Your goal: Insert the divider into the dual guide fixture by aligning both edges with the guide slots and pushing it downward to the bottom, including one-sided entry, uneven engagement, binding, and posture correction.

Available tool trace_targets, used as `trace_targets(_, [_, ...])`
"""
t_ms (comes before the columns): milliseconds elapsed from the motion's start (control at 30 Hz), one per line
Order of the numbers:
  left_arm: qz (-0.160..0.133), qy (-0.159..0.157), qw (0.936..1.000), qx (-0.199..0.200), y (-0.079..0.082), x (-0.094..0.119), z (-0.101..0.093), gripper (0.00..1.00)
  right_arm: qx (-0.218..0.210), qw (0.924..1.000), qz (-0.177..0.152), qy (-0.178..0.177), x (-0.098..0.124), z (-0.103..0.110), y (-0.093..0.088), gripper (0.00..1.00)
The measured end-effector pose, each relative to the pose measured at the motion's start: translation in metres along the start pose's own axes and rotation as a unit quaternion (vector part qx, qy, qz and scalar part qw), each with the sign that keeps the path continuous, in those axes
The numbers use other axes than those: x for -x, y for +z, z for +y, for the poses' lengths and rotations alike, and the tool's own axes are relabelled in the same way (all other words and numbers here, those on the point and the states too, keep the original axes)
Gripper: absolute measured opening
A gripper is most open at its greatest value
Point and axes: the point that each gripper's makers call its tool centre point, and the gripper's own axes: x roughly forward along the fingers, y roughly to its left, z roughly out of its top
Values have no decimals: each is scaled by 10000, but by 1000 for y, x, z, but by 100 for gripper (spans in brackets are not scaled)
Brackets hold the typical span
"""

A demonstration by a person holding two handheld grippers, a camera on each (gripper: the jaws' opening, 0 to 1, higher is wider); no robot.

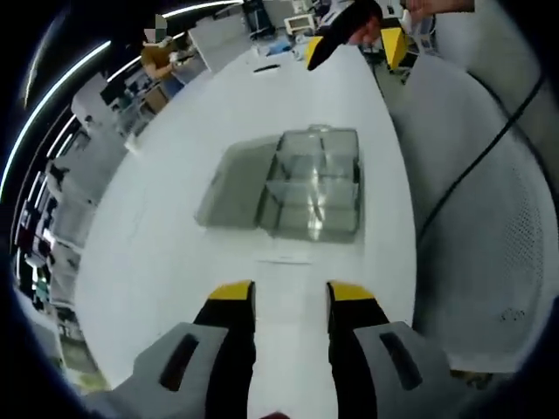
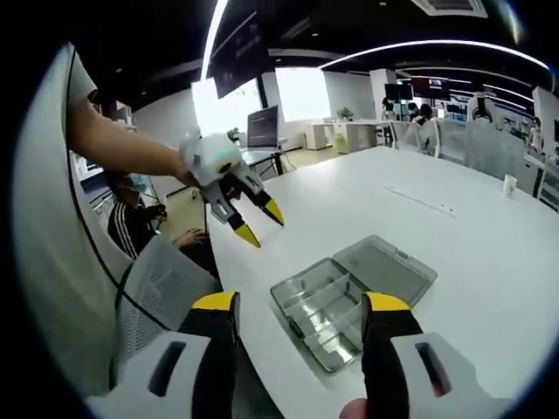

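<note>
A clear plastic compartment box [image 1: 314, 188] stands on the white table [image 1: 175, 262] with its lid [image 1: 234, 185] folded open flat beside it; clear dividers split the inside. A thin clear strip [image 1: 284, 259] lies on the table just before the box; I cannot tell whether it is the divider. My left gripper [image 1: 291, 297] is open and holds nothing, short of the box. The right gripper [image 1: 353, 48] hovers open beyond the box's far side. In the right gripper view the box [image 2: 319, 314] lies between my open right gripper [image 2: 300, 305], and the left gripper [image 2: 260, 223] hangs open above the table edge.
A white mesh chair [image 1: 489, 244] with a black cable [image 1: 472, 170] across it stands close to the table's edge. A person [image 2: 131, 223] sits beyond that chair [image 2: 162, 284]. A paper cup [image 2: 509, 185] stands far across the table. Desks and monitors fill the background.
</note>
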Motion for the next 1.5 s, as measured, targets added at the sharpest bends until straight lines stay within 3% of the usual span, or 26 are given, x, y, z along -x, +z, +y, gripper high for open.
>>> trace_targets(733, [-646, 312, 9971, -234, 68, 12, -7, 29, -221, 9995, -204, -77, 6, -5, 10, 47])
trace_targets(1500, [-1116, 682, 9912, -182, 99, 14, -7, 29, -460, 9979, -411, -187, 9, -10, 26, 38])
